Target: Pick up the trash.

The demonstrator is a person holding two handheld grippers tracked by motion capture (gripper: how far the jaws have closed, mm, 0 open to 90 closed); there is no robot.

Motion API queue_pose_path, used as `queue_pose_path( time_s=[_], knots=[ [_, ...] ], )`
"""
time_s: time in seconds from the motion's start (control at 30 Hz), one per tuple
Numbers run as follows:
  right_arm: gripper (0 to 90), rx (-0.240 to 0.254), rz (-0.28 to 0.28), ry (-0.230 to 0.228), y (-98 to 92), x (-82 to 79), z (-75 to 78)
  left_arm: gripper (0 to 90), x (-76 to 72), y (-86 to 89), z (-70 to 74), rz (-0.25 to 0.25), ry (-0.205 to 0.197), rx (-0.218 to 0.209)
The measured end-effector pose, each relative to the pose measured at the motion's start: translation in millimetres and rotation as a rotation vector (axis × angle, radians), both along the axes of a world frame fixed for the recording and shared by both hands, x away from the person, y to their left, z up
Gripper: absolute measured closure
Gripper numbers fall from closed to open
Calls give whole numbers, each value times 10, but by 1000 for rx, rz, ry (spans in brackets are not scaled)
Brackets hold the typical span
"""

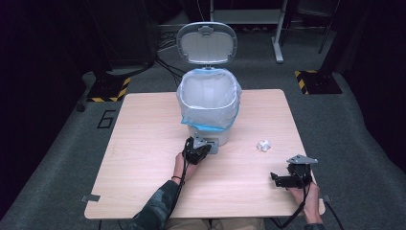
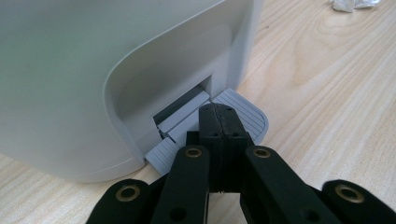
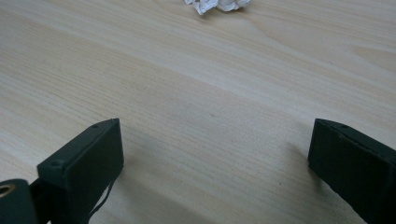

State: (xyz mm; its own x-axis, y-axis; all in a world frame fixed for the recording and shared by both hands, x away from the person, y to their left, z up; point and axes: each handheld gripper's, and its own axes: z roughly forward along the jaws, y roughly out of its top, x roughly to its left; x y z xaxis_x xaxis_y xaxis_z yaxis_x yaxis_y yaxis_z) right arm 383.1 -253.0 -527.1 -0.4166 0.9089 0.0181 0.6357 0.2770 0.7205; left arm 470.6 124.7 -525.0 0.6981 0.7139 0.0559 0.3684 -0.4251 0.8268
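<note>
i'm pressing the left gripper (image 2: 218, 122) down on the grey pedal (image 2: 243, 114) at the foot of the bin (image 1: 208, 108), just above the middle of the high view. its jaws are pinched fully together with nothing between them — i'm using them as a blunt pusher, not a clamp. in the left gripper view the joined tips are sitting on the ribbed pedal right where it comes out of the slot in the bin's base. i judge that this is why the lid (image 1: 207, 43) is standing open and tipped back, at the top centre of the high view.

the bin is lined with a pale bag (image 1: 208, 98) whose blue edge is folded over the rim. as far as i can see down into it, the bag is holding nothing.

the right gripper (image 1: 288, 179) is resting low at the lower right of the high view, jaws spread wide and gripping nothing. in the right gripper view bare table (image 3: 196, 93) is lying between the 2 jaws, and the crumpled paper (image 3: 217, 4) is sitting at the top edge, well ahead of them. in the high view that paper (image 1: 263, 145) is lying on the table right of the bin, apart from it — my guess is it's what's meant for the open bin.
</note>
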Motion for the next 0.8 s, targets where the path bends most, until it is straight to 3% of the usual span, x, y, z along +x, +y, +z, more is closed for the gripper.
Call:
queue_pose_path(
  time_s=[0.27, 0.8],
  knots=[
    [32, 18, 9, -11, 34, 61, 89, 900, 5, 10, 3, -2, 8, -4],
    [44, 58, 25, -4, 171, 392, 255, 900, 8, 16, 5, -1, 15, -6]
  ],
)
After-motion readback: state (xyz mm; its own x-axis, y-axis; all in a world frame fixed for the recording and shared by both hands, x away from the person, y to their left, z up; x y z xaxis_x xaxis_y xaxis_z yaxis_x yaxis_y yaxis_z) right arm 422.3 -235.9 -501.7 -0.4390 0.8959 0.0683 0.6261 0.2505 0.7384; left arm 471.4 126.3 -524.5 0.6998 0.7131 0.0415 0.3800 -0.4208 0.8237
